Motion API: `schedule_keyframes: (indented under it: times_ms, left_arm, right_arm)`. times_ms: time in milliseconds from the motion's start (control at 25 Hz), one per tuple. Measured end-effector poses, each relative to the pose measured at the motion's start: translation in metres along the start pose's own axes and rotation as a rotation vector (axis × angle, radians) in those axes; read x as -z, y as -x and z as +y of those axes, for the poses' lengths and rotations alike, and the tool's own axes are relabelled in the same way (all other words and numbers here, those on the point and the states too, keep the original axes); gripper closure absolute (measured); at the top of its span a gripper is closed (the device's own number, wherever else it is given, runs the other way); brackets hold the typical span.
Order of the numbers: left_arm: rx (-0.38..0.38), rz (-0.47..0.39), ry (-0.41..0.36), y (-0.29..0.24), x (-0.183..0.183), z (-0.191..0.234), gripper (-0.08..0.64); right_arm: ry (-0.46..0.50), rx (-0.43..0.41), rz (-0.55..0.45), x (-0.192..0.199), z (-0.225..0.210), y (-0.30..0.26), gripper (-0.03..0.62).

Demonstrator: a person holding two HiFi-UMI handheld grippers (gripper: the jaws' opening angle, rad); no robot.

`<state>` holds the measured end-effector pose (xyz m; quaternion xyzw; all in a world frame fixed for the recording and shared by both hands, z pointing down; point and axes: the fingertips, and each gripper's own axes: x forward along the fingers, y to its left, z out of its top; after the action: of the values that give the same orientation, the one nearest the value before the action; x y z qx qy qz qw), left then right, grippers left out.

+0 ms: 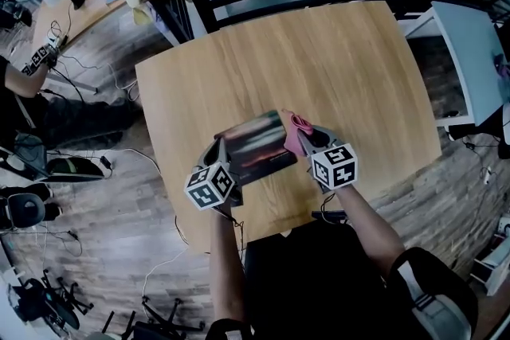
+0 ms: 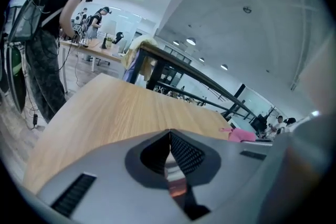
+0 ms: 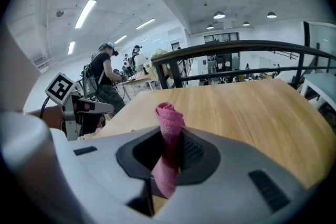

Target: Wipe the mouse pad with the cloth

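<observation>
Head view shows a dark mouse pad [image 1: 255,146] over the near part of the wooden table [image 1: 319,60], between the two grippers. The left gripper [image 2: 170,153] pinches the pad's left edge, with its jaws almost closed on it. The right gripper [image 3: 170,152] squeezes a pink cloth [image 3: 169,115]. The cloth sticks up from the jaws, just beside the pad's right edge.

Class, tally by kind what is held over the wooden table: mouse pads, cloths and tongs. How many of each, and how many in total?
Mouse pad: 1
Pink cloth: 1
Tongs: 2, the left tongs and the right tongs
Total: 4
</observation>
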<state>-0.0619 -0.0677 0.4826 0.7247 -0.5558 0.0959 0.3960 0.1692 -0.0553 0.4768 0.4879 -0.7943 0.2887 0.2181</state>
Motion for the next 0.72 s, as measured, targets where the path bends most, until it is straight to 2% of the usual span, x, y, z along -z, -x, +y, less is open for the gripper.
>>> schedule_keyframes:
  times_ms: [160, 400, 720]
  left_arm:
    - [-0.01, -0.1, -0.031, 0.022, -0.021, -0.018, 0.537]
    - [-0.055, -0.254, -0.172, 0.062, -0.05, -0.046, 0.537]
    - [-0.091, -0.432, -0.236, 0.106, -0.079, -0.077, 0.537]
  right_arm:
    - [0.013, -0.013, -0.04, -0.016, 0.011, 0.01, 0.526]
    - [0.029, -0.039, -0.14, -0.052, 0.03, 0.036, 0.526]
    - [0.042, -0.087, -0.276, -0.092, 0.059, 0.071, 0.526]
